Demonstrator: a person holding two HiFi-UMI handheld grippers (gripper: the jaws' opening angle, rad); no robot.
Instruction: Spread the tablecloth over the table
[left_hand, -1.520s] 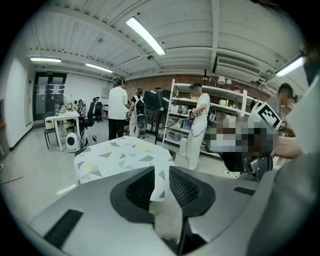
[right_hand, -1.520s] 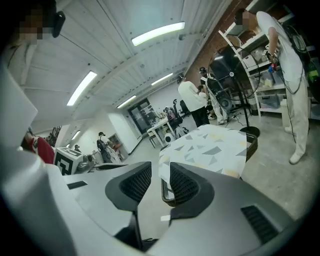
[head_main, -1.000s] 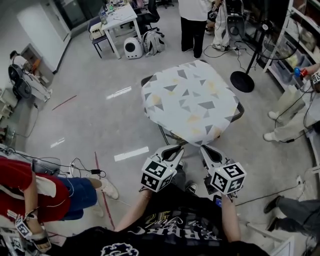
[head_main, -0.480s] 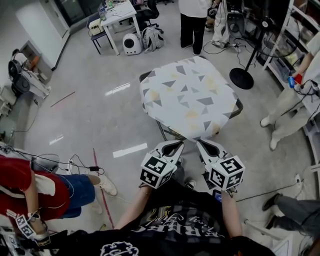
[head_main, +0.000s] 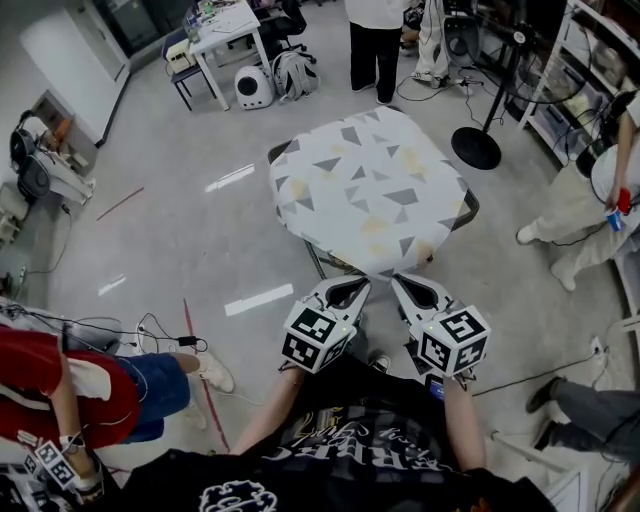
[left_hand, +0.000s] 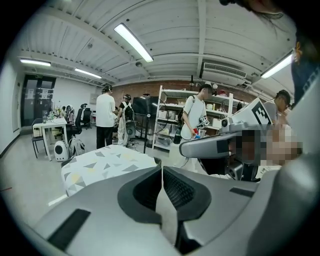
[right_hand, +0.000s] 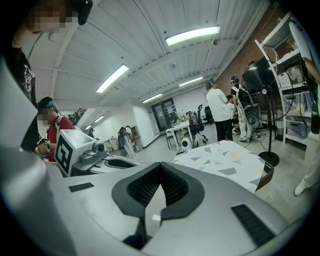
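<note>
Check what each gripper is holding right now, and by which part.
Nothing is held. The left gripper and the right gripper both have their jaws shut with nothing between them. The tablecloth lies spread out ahead, clear of both.

Left gripper (head_main: 361, 284) and right gripper (head_main: 398, 281) have closed.

White tablecloth (head_main: 370, 190) with grey triangles lies spread, covering the table (head_main: 470, 213).
</note>
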